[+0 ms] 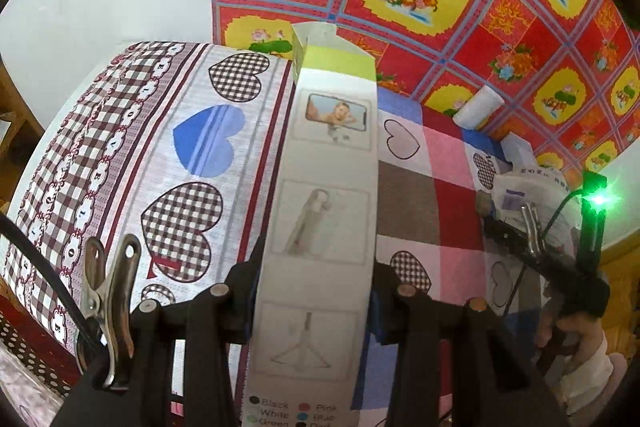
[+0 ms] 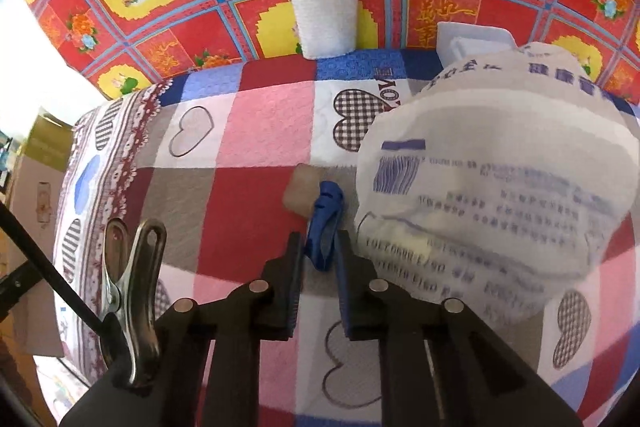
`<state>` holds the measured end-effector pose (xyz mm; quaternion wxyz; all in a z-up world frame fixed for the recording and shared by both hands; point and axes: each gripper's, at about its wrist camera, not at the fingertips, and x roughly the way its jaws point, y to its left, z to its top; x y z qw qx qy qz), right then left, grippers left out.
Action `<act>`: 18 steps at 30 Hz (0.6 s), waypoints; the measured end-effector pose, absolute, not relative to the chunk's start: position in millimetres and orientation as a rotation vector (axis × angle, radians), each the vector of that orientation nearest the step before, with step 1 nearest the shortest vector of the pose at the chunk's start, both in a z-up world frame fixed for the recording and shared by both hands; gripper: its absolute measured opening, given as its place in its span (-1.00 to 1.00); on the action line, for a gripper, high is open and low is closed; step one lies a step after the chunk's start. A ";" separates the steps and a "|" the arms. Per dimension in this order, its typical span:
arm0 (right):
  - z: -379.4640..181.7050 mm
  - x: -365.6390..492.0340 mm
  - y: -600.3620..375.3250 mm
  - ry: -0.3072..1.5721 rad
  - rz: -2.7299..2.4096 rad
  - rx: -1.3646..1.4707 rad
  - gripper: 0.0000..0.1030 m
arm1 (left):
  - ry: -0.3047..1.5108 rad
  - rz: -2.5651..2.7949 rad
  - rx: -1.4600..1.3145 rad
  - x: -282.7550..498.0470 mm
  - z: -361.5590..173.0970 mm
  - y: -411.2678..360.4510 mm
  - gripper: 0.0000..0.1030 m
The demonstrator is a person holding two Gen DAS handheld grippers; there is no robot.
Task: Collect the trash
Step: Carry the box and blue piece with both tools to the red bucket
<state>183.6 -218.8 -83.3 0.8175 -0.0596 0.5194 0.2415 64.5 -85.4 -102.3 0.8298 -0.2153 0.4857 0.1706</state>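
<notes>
A bed [image 2: 256, 155] under a checked heart-print cover stands against a red flowered wall cloth [image 2: 200, 11]; the white bag [image 2: 492, 195] lying on it has blurred, unreadable print. The left gripper [image 1: 316, 291] is clamped on a long white box [image 1: 328, 187], its foot reading "Black, White, Pink, Blue". The right gripper [image 2: 320, 259] has its jaws nearly closed around a blue loop [image 2: 326, 223] beside the bag.

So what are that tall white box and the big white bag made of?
The tall box looks like thin matte cardboard: flat printed panels, crisp folded edges, an open top flap. The white bag seems to be thin, slightly translucent plastic film: soft creases and printing that wrinkles with its surface.
</notes>
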 end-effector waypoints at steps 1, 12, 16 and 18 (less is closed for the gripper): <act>-80.9 180.3 -219.7 1.106 0.515 -0.120 -0.68 | 1.033 0.360 -0.462 62.2 -102.9 -82.7 -0.18; -48.3 137.0 -194.6 1.076 0.612 -0.083 -0.69 | 1.007 0.361 -0.483 43.8 -95.2 -57.3 -0.18; -37.3 117.2 -170.7 1.058 0.677 -0.088 -0.68 | 0.997 0.365 -0.488 31.5 -91.2 -46.9 -0.18; -34.5 108.2 -158.7 1.053 0.709 -0.091 -0.69 | 0.990 0.376 -0.494 22.7 -88.4 -39.4 -0.18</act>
